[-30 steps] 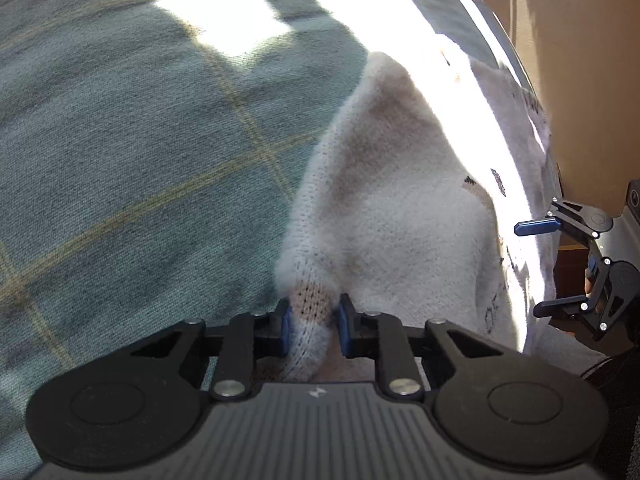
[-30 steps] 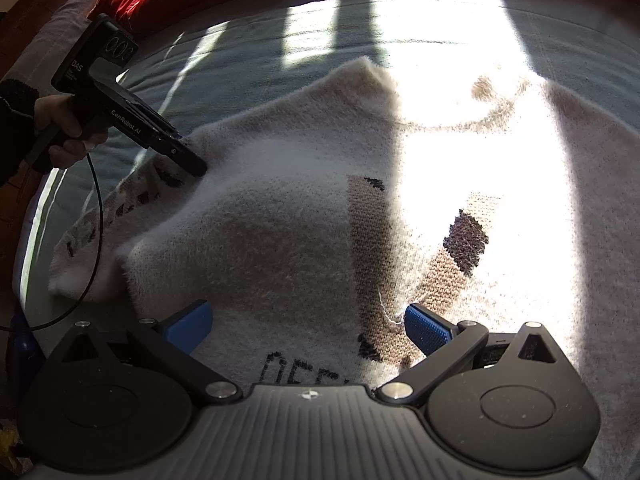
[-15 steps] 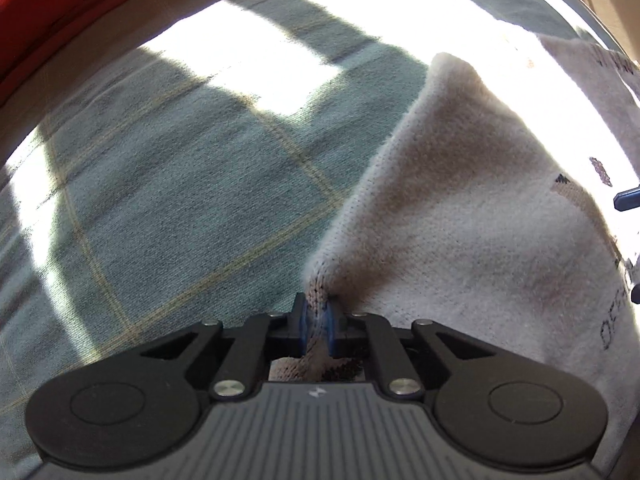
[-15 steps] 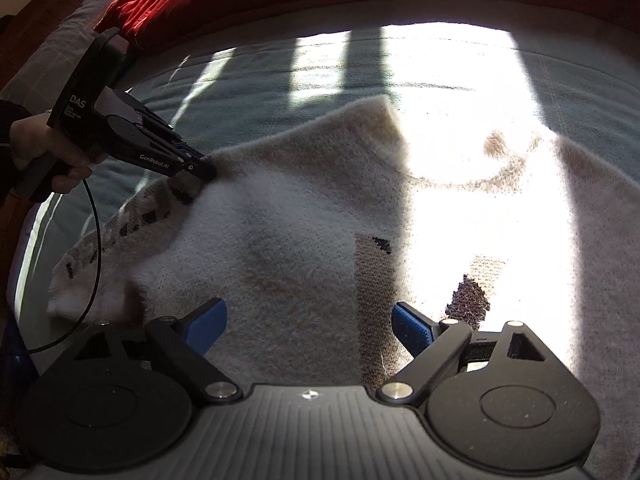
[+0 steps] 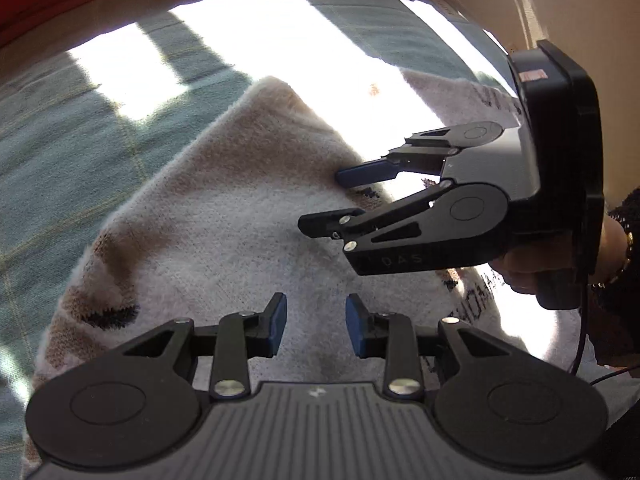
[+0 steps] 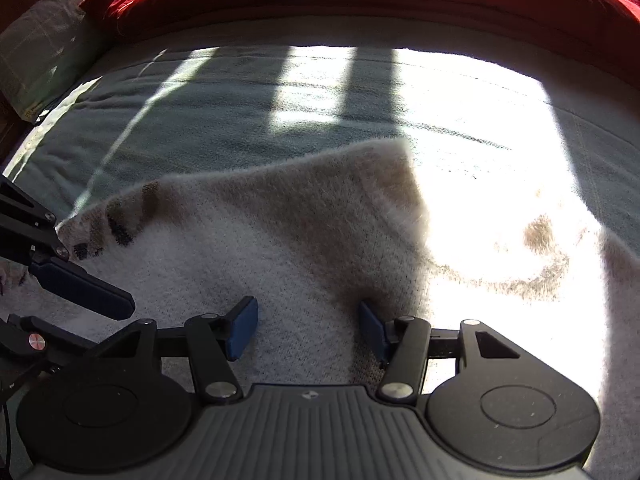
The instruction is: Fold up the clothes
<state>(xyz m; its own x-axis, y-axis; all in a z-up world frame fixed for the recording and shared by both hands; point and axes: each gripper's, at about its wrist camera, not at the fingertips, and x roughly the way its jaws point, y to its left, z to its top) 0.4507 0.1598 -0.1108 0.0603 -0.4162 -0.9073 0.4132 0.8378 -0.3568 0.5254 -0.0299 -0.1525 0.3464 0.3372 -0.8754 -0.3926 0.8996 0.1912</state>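
A cream knitted sweater [image 5: 248, 216] lies on a bed under a green checked bedspread [image 6: 224, 120], one side folded over its middle, the fold edge running diagonally away from both tongs. The left tongs [image 5: 316, 322] hang directly over the folded panel, spreading with nothing pinched; the right tongs [image 6: 306, 332], just beside them, are narrowing over the knit, not yet pinching it. "DAS" reads on the right tongs' arm; dark lettering on the sweater is illegible.
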